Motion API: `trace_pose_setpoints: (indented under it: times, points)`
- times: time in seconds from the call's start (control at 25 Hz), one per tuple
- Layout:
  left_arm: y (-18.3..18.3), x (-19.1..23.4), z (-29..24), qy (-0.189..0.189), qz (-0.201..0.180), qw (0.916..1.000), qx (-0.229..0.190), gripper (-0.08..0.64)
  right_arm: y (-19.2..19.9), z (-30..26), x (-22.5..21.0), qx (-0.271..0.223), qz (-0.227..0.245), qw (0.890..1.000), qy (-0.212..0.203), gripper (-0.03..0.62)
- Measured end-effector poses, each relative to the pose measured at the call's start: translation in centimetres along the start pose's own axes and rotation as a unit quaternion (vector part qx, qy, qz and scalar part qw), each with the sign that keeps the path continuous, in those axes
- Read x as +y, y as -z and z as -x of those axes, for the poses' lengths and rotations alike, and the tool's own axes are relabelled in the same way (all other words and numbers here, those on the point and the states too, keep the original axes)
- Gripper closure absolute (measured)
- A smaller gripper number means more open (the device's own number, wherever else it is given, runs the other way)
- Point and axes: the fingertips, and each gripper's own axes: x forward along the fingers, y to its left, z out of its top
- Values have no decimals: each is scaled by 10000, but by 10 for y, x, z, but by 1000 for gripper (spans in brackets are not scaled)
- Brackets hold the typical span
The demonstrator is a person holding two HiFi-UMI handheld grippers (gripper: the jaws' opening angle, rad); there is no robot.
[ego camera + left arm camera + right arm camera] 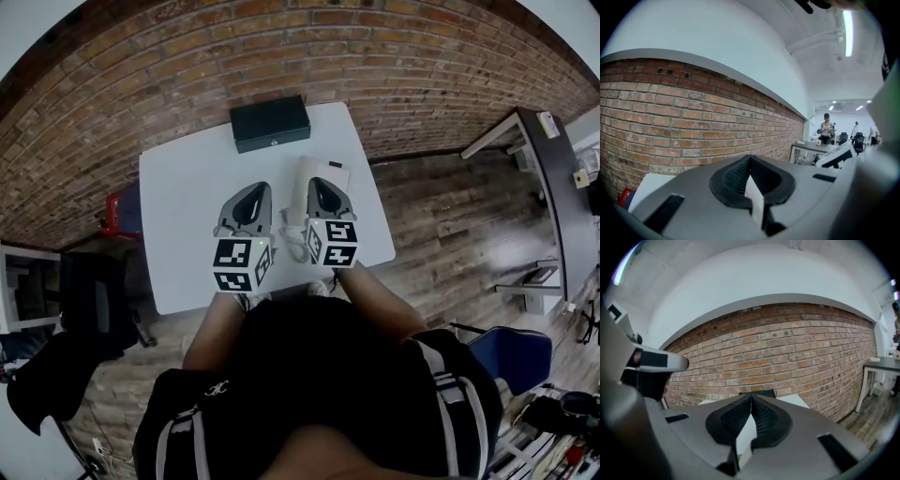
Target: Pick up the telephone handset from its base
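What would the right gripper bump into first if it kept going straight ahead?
Probably the dark box, dead ahead of the shut right gripper. Depth is unclear, so it might pass above it and reach the brick wall.

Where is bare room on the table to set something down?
The widest bare patch lies between the left claw and the table's left edge. A narrow strip runs right of the right claw. Between the black box and both claws it is crowded.
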Motion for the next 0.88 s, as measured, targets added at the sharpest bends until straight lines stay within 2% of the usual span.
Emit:
trace_pose_setpoints:
  times: [0.32,0.4,0.56,0.72,0.88]
  points:
    - [5,16,8,111,5,9999,91,558,56,-26,-8,686,-83,9963,510,589]
    - [6,19,9,108,1,9999,105,558,66,-32,-10,860,-241,9944,561,501]
    - [6,25,13,75,-12,9999,128,558,84,-44,-14,1143,-394,9900,730,434]
    - [9,32,18,22,-10,9999,159,558,108,-60,-16,1545,-405,9825,957,400]
    - [14,41,21,-29,33,9998,185,558,117,-74,-17,1739,-542,9763,1168,382]
